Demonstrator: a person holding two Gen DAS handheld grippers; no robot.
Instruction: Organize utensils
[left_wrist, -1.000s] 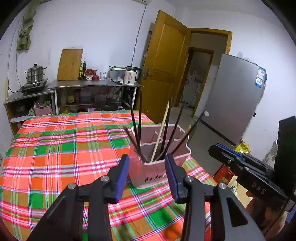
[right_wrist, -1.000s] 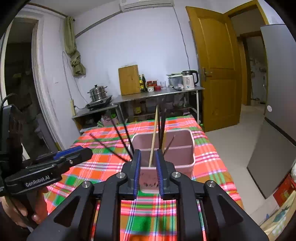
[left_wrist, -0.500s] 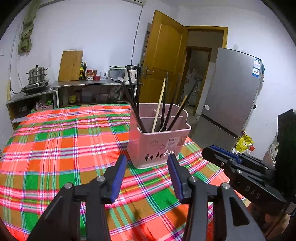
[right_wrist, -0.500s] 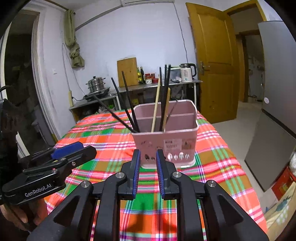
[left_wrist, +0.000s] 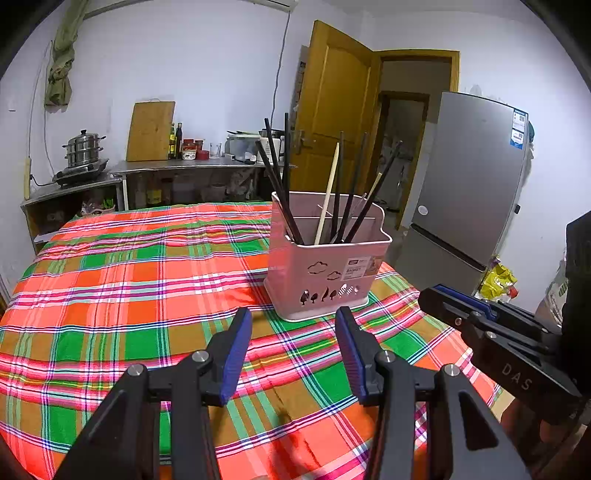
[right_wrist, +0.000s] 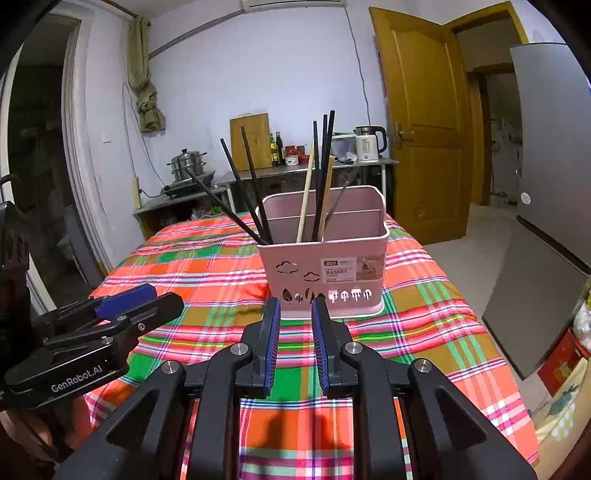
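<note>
in the left wrist view, the left gripper (left_wrist: 293, 326) is hovering with its blue pads well apart, gripping nothing. the pink basket (left_wrist: 325, 273) is standing at 12 o'clock on the plaid tablecloth (left_wrist: 129, 288), holding black chopsticks (left_wrist: 280, 181) and a pale one. at 3 o'clock the right gripper (left_wrist: 428, 299) is showing "das".

in the right wrist view, the right gripper (right_wrist: 293, 314) is sitting with a narrow gap between its pads, empty. the basket (right_wrist: 325, 273) label is reading "basket". at 9 o'clock the left gripper (right_wrist: 162, 301) is reading "genrobot.ai".

left gripper (left_wrist: 293, 332) fingers apart, empty | pink basket (left_wrist: 325, 273) holding chopsticks (left_wrist: 343, 192) ahead
</note>
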